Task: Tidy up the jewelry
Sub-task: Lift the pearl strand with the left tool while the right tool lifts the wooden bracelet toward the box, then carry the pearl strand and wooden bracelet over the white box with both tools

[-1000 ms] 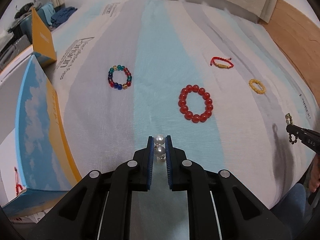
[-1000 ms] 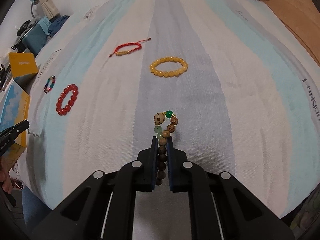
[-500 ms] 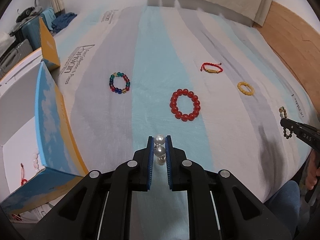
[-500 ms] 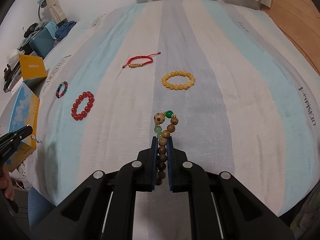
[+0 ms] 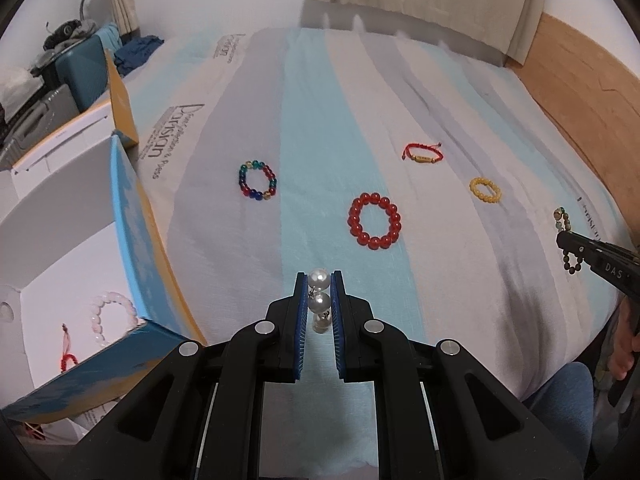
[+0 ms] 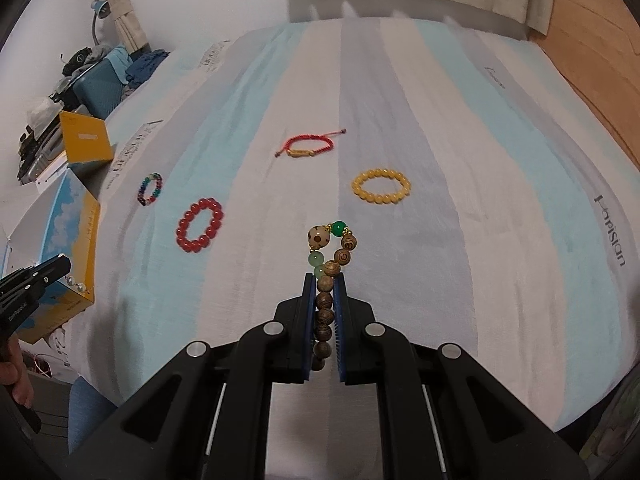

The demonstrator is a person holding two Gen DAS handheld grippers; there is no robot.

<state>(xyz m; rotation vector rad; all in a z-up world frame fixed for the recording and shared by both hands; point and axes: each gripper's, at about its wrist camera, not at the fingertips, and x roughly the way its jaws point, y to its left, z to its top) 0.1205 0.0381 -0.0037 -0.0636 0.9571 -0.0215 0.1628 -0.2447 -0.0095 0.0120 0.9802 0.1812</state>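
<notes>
1. My left hand-held gripper [image 5: 319, 294] is clamped narrow on a short pearl strand [image 5: 319, 300]; three white pearls sit between the blue pads, clear of the bed [image 5: 320, 120] below.
2. My right hand-held gripper [image 6: 323, 298] is pinched just as narrow on a wooden bead bracelet [image 6: 326, 280]. The dark brown beads run down between the pads, while the loop with the green bead and the spotted cream bead stands out past the tips.
3. Four pieces lie on the striped bedsheet, well apart: the multicoloured bracelet [image 5: 258, 181], the red bead bracelet [image 5: 374, 221], the red cord bracelet [image 5: 422, 155] and the yellow bead bracelet [image 5: 484, 189].
4. The open box [image 5: 132, 216] at the left edge of the bed already holds a pale pink bracelet [image 5: 112, 316] and a red cord piece; I judge it the place for both loads.
5. Handling, as I judge it: both pieces are light and limp, strung on cord, so they swing and sag. Round, smooth pearls can roll out of flat pads; gripping across two beads at once is safer than gripping one.
6. Pearls may scratch; the wooden beads look tougher, but their elastic could stretch if snagged.
</notes>
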